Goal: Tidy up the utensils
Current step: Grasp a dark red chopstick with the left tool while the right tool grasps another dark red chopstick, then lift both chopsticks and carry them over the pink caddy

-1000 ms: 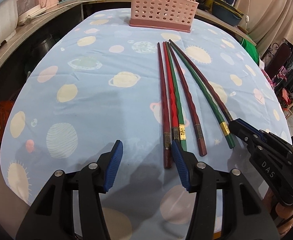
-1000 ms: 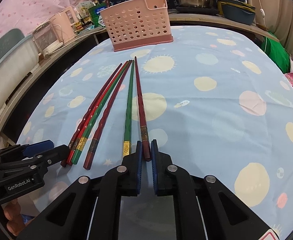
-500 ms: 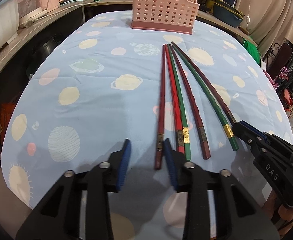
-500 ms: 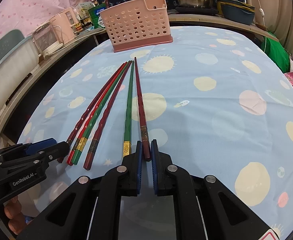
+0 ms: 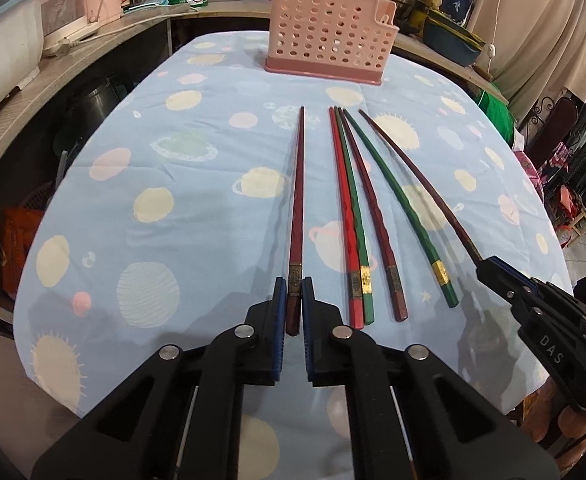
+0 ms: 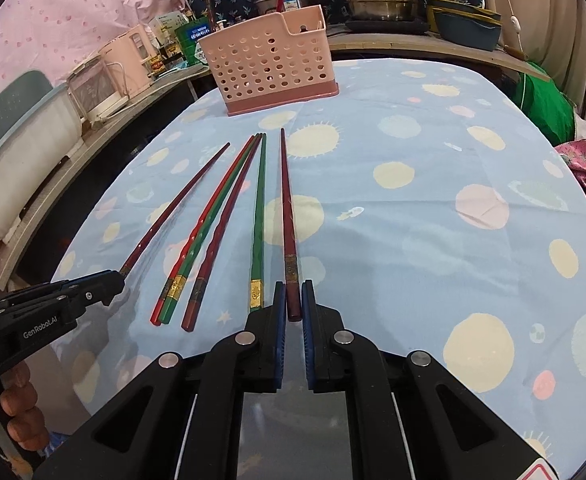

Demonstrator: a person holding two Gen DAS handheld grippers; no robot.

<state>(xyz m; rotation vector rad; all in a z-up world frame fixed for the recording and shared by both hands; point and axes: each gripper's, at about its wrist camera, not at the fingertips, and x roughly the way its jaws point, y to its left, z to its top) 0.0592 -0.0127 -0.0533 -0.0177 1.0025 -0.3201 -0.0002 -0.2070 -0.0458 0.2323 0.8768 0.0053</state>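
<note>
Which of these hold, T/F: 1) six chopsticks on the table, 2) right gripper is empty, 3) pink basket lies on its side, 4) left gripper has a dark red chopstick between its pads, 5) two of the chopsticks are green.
1) Six chopsticks lie on the tablecloth. True.
2) The right gripper is empty. False: it is shut on the rightmost dark red chopstick.
3) The pink basket lies on its side. False: it stands upright at the far end of the table.
4) The left gripper has the leftmost dark red chopstick between its pads. True: its jaws are closing on the butt end.
5) Two chopsticks are green. True: one lies alone, one beside the red chopstick.
</note>
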